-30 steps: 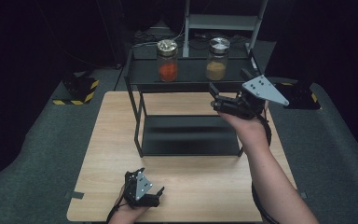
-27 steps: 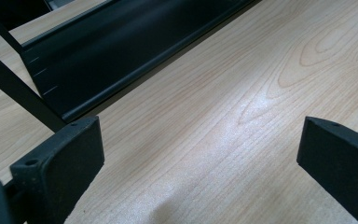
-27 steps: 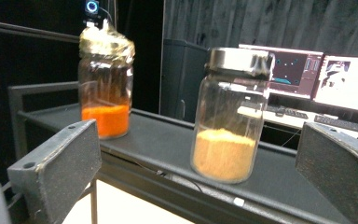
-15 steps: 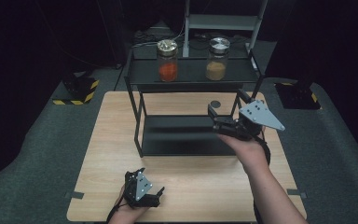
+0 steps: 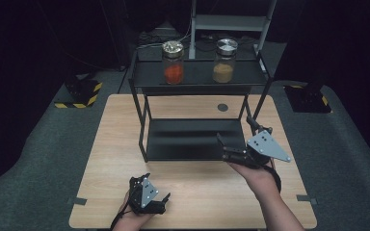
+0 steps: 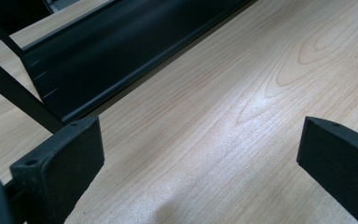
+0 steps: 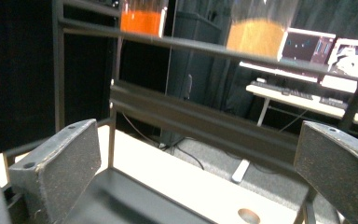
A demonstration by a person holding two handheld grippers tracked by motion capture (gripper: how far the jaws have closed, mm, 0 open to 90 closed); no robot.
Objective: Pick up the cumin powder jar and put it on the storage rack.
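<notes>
A black two-tier rack (image 5: pixel 139 77) stands on the wooden table (image 5: pixel 197 192). On its top shelf are a jar of red-orange powder (image 5: pixel 173 62) and a jar of tan powder (image 5: pixel 225 61), both with metal lids. My right gripper (image 5: pixel 236 134) hovers open and empty at the front right corner of the lower shelf (image 5: pixel 183 139). In the right gripper view its jaws (image 7: pixel 196 154) stand wide, facing the red-orange jar (image 7: pixel 142 18) and tan jar (image 7: pixel 256 35) above. My left gripper (image 5: pixel 156 188) rests open near the table's front edge, its jaws (image 6: pixel 200 140) over bare wood.
A round hole (image 5: pixel 222 107) sits in the table behind the rack. The rack's lower shelf edge (image 6: pixel 121 51) runs across the left gripper view. Yellow-black striped bases (image 5: pixel 79 94) stand on the grey floor at the left and right.
My right gripper has come down and back towards the person, from beside the top shelf to the lower shelf's front right corner. The left gripper has stayed put.
</notes>
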